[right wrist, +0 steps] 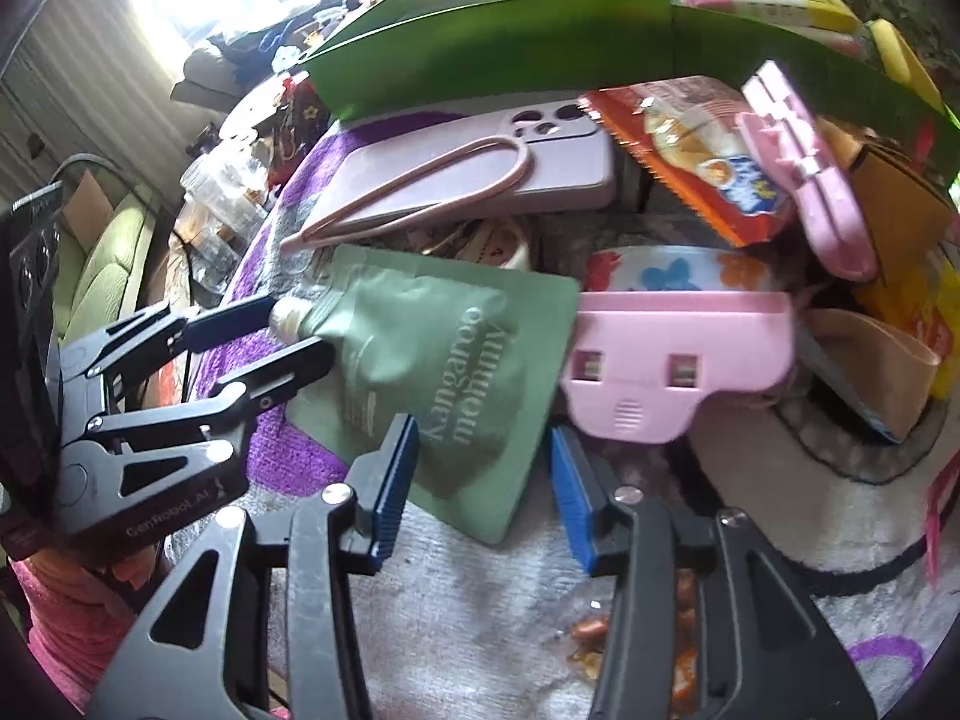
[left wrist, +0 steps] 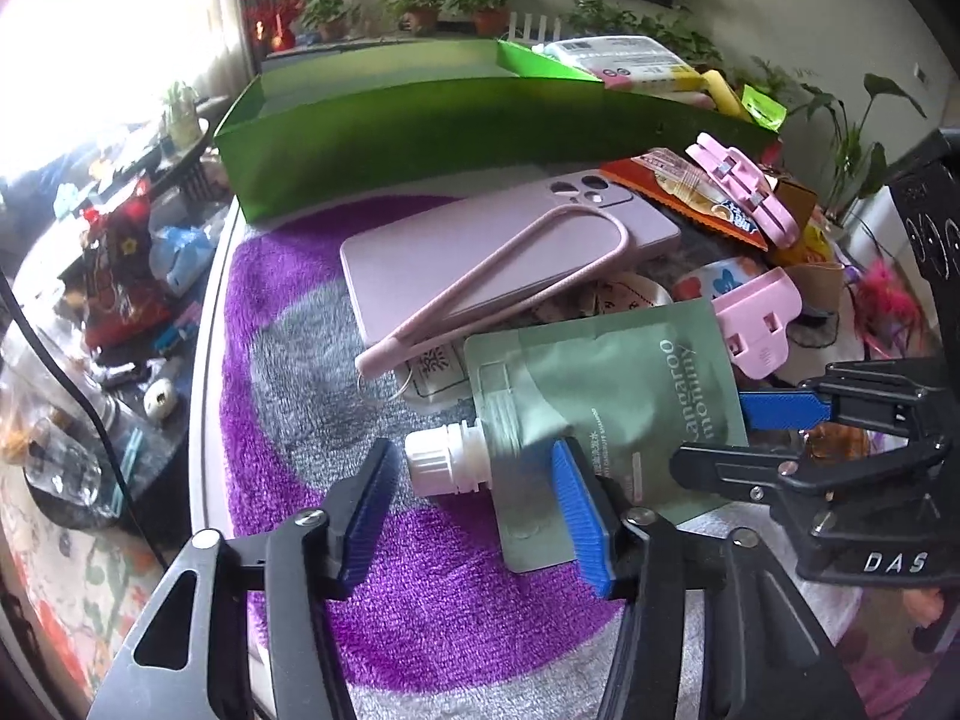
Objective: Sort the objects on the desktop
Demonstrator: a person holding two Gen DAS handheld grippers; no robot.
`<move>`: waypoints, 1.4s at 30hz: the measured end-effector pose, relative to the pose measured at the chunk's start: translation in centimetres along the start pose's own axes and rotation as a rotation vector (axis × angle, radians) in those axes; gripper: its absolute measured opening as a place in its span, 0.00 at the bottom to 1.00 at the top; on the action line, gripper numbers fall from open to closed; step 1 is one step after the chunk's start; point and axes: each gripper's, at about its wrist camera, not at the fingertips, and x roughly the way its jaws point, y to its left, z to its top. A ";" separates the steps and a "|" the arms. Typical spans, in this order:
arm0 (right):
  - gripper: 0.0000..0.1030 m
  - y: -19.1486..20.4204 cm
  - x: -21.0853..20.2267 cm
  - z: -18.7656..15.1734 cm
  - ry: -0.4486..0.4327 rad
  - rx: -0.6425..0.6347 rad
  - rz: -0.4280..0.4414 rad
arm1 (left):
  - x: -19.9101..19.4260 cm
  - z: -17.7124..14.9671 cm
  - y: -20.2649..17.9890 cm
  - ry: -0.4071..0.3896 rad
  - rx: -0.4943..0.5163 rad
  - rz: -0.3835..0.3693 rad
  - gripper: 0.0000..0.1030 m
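The left gripper (left wrist: 474, 516) gaped around the pouch (left wrist: 606, 414) cap (left wrist: 438, 459) – long axis rightward – while the right gripper (right wrist: 483, 492) hovered open, empty.

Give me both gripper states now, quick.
Left gripper: open, jaws either side of the white cap of the green pouch, not clamped.
Right gripper: open, jaws spread at the pouch's lower corner, holding nothing.

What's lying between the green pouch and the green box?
A pink phone with a looped strap, lying between pouch and box; the left wrist view shows it best.
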 end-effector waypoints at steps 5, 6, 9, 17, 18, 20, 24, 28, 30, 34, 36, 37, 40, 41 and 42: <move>0.46 0.2 0.2 0.1 -0.002 -0.010 -0.008 | 0.2 -0.3 0.3 0.029 -0.031 -0.035 0.54; 0.46 0.2 0.2 0.2 -0.002 -0.010 -0.010 | 0.3 -0.3 0.0 0.029 -0.036 -0.038 0.55; 0.47 0.2 0.2 0.3 -0.004 -0.006 -0.017 | 0.0 -0.5 -0.5 0.014 -0.029 -0.005 0.54; 0.45 0.2 -0.7 0.1 -0.019 -0.003 0.018 | -2.1 -0.7 -1.4 -0.026 -0.012 0.051 0.53; 0.45 0.2 -0.9 0.0 -0.022 -0.001 0.022 | -2.4 -0.7 -1.5 -0.036 -0.010 0.060 0.53; 0.45 0.5 -1.4 0.1 -0.031 -0.002 0.028 | -2.9 -0.7 -1.7 -0.047 -0.007 0.073 0.53; 0.45 1.0 -2.4 0.2 -0.056 -0.013 0.032 | -4.0 -0.3 -1.8 -0.071 -0.016 0.084 0.53; 0.45 1.4 -3.9 0.6 -0.083 -0.018 0.047 | -5.2 0.4 -2.0 -0.102 -0.013 0.099 0.53; 0.45 1.5 -4.6 0.8 -0.097 -0.025 0.051 | -5.8 0.7 -2.1 -0.116 -0.013 0.103 0.53; 0.45 1.8 -6.0 1.4 -0.131 -0.039 0.049 | -6.8 1.5 -2.6 -0.144 -0.012 0.108 0.53; 0.45 1.8 -6.6 1.8 -0.150 -0.048 0.045 | -7.2 2.0 -2.8 -0.157 -0.010 0.110 0.53; 0.45 1.8 -6.9 2.0 -0.161 -0.053 0.043 | -7.4 2.3 -2.9 -0.164 -0.009 0.110 0.53; 0.45 1.8 -7.8 2.9 -0.187 -0.069 0.032 | -7.7 3.2 -3.1 -0.183 -0.010 0.107 0.53; 0.45 1.7 -8.0 3.1 -0.196 -0.076 0.027 | -7.8 3.4 -3.2 -0.188 -0.011 0.107 0.53; 0.45 1.4 -8.4 3.4 -0.206 -0.082 0.023 | -7.8 3.8 -3.3 -0.194 -0.014 0.105 0.53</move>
